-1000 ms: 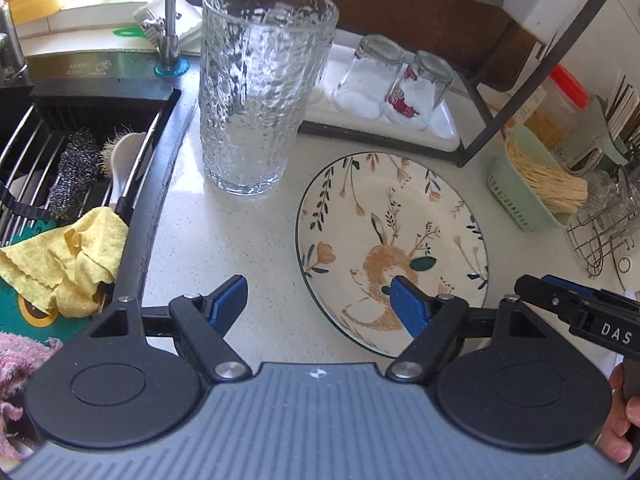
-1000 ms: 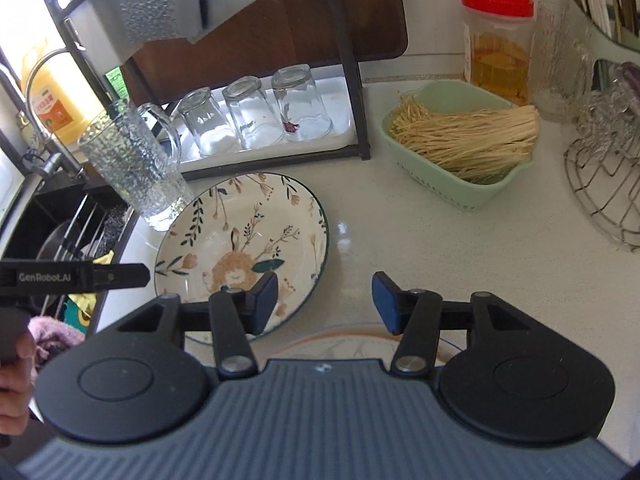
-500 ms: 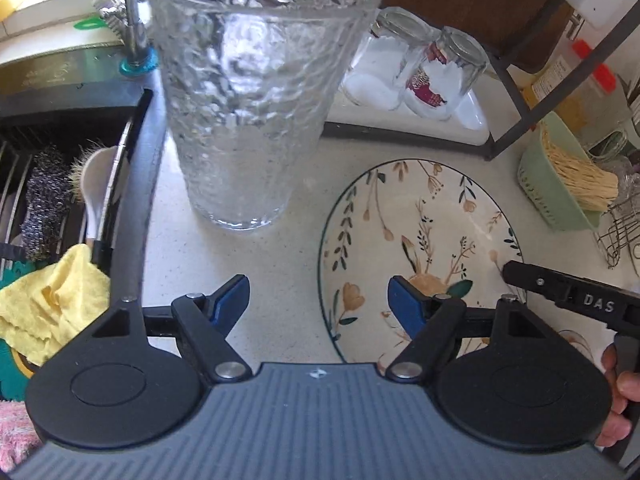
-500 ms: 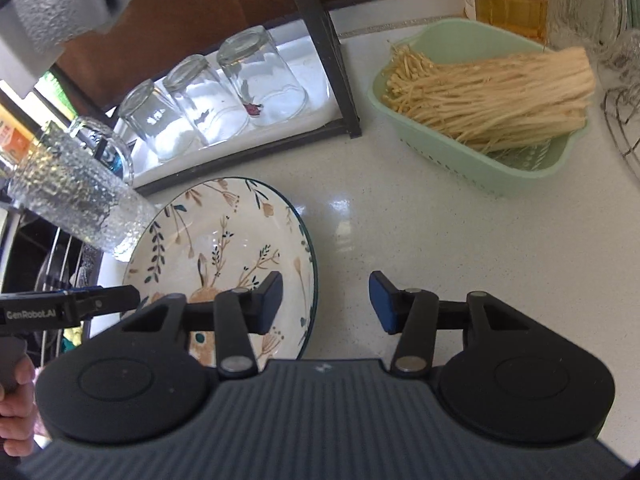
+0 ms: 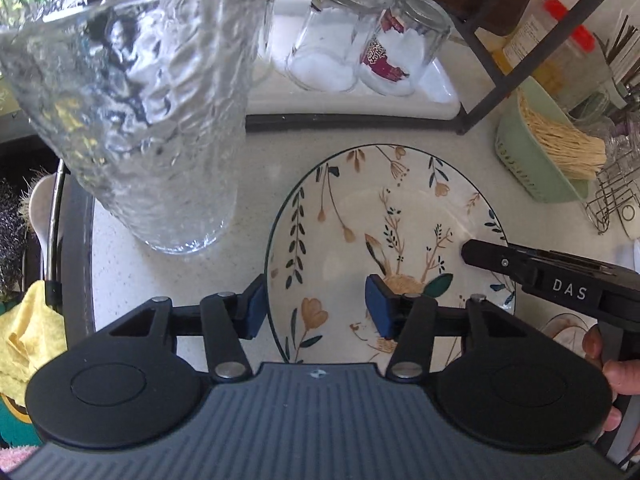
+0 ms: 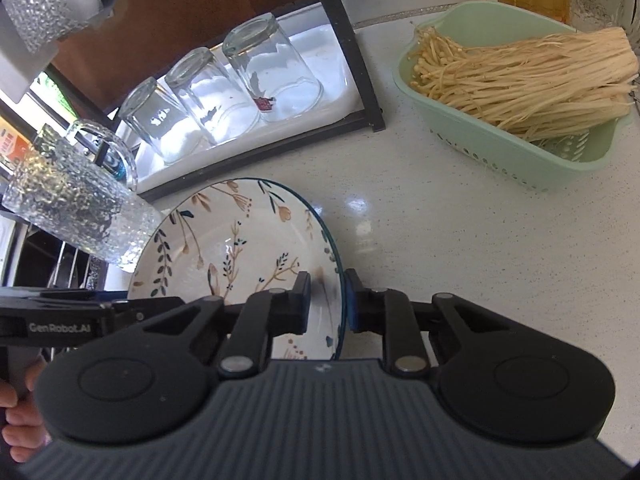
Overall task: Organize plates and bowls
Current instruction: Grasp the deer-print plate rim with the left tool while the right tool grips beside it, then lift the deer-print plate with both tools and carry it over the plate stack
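A floral plate (image 5: 384, 216) with a fox pattern lies on the white counter; it also shows in the right wrist view (image 6: 240, 240). My left gripper (image 5: 316, 312) is partly closed, its fingers straddling the plate's left rim without clearly pinching it. My right gripper (image 6: 327, 303) has its jaws close around the plate's right rim, one pad inside and one outside. The right gripper's body (image 5: 560, 284) shows over the plate's right side in the left wrist view. A second dish's rim (image 5: 560, 328) peeks out at the lower right.
A tall textured glass (image 5: 144, 112) stands just left of the plate, close to my left gripper. Upturned glasses (image 5: 360, 36) sit on a white tray under a black rack. A green basket of enoki mushrooms (image 6: 520, 92) is to the right. The sink (image 5: 24, 216) lies left.
Both grippers moved in onto the plate's opposite rims. The right jaws narrowed from wide open to close around the right rim; the left jaws narrowed too.
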The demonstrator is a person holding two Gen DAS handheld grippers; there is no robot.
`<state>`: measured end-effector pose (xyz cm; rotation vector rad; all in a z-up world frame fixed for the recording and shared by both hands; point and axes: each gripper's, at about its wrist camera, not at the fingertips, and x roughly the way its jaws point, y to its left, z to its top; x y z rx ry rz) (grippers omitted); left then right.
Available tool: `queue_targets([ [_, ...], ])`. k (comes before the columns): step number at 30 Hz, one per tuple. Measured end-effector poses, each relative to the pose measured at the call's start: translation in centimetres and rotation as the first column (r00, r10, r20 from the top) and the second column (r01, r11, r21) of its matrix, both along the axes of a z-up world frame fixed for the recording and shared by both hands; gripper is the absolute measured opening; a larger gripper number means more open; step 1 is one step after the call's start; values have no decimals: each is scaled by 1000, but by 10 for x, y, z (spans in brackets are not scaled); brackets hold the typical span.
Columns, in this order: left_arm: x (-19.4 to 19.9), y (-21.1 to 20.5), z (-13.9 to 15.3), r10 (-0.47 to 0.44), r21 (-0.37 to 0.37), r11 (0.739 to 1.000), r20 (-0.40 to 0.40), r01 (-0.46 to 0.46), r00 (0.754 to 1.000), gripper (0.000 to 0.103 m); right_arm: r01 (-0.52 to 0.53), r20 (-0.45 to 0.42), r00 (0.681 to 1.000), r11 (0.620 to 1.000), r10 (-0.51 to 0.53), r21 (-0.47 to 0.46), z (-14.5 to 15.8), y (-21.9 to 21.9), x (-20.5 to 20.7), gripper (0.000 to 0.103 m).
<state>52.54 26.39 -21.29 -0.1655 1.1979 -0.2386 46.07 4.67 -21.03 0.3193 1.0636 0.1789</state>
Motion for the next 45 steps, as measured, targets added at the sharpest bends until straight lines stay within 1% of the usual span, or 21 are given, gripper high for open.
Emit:
queue_targets([
  [4,2,3,1,-16,-11,1000,-7,16,1000,57,-34,8,999,999,33,8,-1,-1,1,20],
  [6,2,4,2,-18,-19,1000,-8,18,1000,57,-35,3,999,999,35,28,-1,-5,0,20],
  [9,4,0,3,-25,11,1000,-17,25,1000,61,-45,1,999,998,45,38,-1,-5,-1,22],
  [10,5,1,4,-18,10,1000,-23,18,1000,61,-48,-2,999,998,48,52,-1,-6,-1,22],
  [12,7,3,5,-4,-15,1000,-31,4,999,61,-38,-21,999,995,40,96,-2,-10,-2,22],
  [14,6,4,9,-5,-24,1000,-24,4,1000,61,-37,-25,999,994,39,101,-1,-11,-5,22],
  [17,4,4,18,-11,-25,1000,-15,11,1000,61,-32,-21,999,992,35,119,3,-14,-9,22],
  [20,0,5,32,10,-37,999,-9,-10,1000,61,-35,-25,999,993,38,110,10,-13,-14,22],
  [23,-6,3,47,23,-30,999,16,-22,1000,61,-41,-11,999,991,43,127,21,-15,-20,22],
  [28,-18,-4,68,54,-70,996,50,-50,997,62,-61,25,998,990,59,130,36,-22,-33,22],
  [32,-30,-10,81,87,-141,987,30,-82,996,63,-58,18,998,992,56,111,48,-33,-48,22],
  [35,-42,-19,87,100,-190,977,21,-95,995,63,-45,18,999,991,43,129,57,-47,-60,22],
  [40,-66,-44,98,87,-201,976,25,-80,996,63,-32,16,999,992,30,121,68,-67,-85,22],
  [43,-79,-55,102,96,-221,971,-3,-94,995,63,-25,7,1000,992,24,124,74,-80,-99,22],
  [45,-89,-62,105,98,-224,970,-9,-98,995,63,-18,-5,1000,991,18,130,77,-88,-108,22],
])
